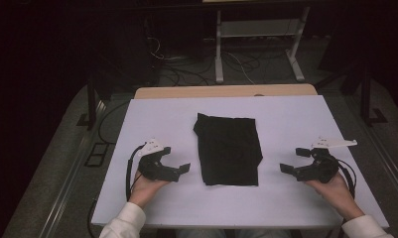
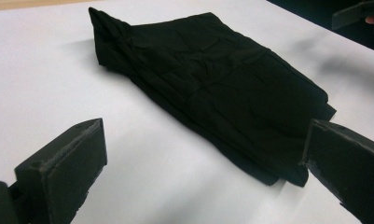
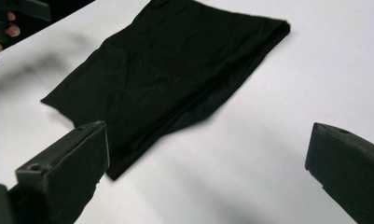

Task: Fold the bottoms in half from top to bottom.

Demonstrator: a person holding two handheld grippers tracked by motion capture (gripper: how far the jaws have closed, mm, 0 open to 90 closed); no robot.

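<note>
The folded black cloth (image 1: 228, 149) lies flat at the centre of the high view, on the white counter (image 1: 286, 119). The left gripper (image 1: 179, 171) rests at the lower left of that view and the right gripper (image 1: 288, 169) at the lower right. Both point inward at the cloth, and both stand apart from it.

Gripper state: both are released. In the left gripper view the 2 jaws stand wide apart at the bottom corners, with the cloth (image 2: 212, 93) running from upper left to lower right between them. In the right gripper view the jaws are equally wide, and the cloth (image 3: 170, 79) fills the upper left of the frame. Neither gripper holds anything.

Likely faults from this position:

1. Partial pinch. The cloth appears to be folded in several layers. A jaw closing on the near edge may catch the top layer alone, and the stack would open when lifted.
2. Pushing instead of grasping. The counter looks smooth. A jaw driven in low may slide the cloth and bunch it rather than pass beneath it.
3. Uneven pull. If 1 gripper closes or lifts ahead of the other, the cloth would probably skew and the raised upper left corner (image 2: 103, 23) could crumple further.
4. Poor contrast. Black jaws against black cloth make the edge hard to judge, so a jaw may close short of it.
</note>
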